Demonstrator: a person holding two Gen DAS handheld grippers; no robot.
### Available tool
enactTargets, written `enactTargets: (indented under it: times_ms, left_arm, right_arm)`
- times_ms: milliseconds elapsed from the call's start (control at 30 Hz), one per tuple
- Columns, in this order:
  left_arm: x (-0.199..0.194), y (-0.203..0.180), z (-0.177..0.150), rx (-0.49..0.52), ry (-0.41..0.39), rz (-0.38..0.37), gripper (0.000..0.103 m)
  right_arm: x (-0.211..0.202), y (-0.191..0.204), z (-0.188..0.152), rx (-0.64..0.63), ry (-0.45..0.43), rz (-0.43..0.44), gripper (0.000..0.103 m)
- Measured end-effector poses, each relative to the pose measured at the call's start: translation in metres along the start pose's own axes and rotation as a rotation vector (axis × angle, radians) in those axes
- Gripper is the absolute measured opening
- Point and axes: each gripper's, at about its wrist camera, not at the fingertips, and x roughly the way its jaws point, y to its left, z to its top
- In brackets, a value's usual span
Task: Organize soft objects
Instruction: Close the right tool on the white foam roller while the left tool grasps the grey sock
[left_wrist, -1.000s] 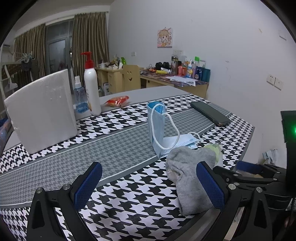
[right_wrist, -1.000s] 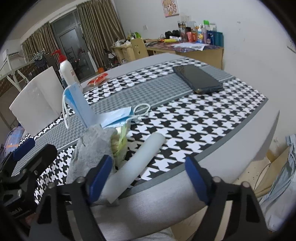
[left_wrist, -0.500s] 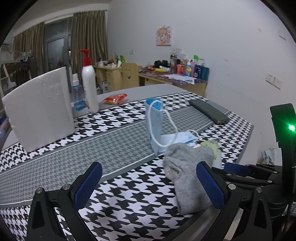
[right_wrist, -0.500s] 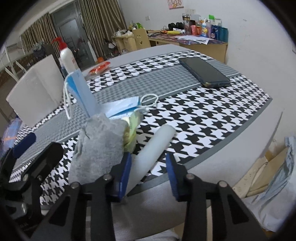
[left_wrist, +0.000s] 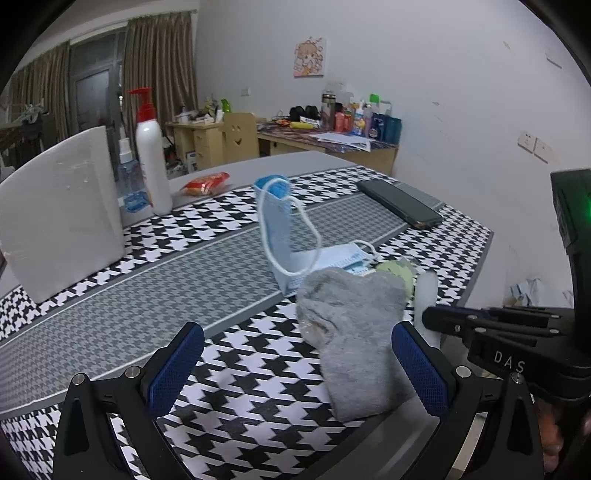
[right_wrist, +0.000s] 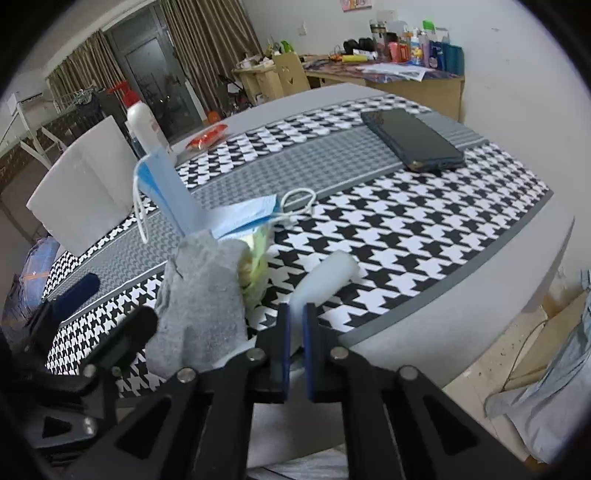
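Where houndstooth tabletop (left_wrist: 229, 236) nears front edge, grey sock (left_wrist: 354, 332) lies just inside left tool (left_wrist: 295, 369), jaws wide, gripping nothing. Right tool (right_wrist: 295, 325) clamped on white foam roll (right_wrist: 327, 275), beside sock.

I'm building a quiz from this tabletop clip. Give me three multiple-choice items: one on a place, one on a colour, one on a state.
1. Where does the phone lie?
A) far side of the houndstooth cloth
B) under the grey sock
C) against the white block

2. What colour is the pump bottle cap?
A) blue
B) red
C) green

3. How is the right gripper?
A) wide open
B) shut on the white foam roll
C) shut on the grey sock

Answers: 1 A, it lies alone beyond the masks. 2 B, the pump is red. 3 B, the pads pinch the roll's near end.
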Motion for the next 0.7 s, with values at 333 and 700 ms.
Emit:
enactTargets:
  times_ms: [333,700]
  left_arm:
    - [0.012,-0.013,-0.005,0.028,0.079,-0.034,0.078]
    - [0.016,-0.028,-0.017,0.073,0.161,-0.099,0.027]
  right_arm:
    - [-0.004,-0.012,0.0,0.002,-0.02,-0.025,0.009]
    - [-0.003,-0.017,0.002,0.016,-0.019,-0.019,0.009]
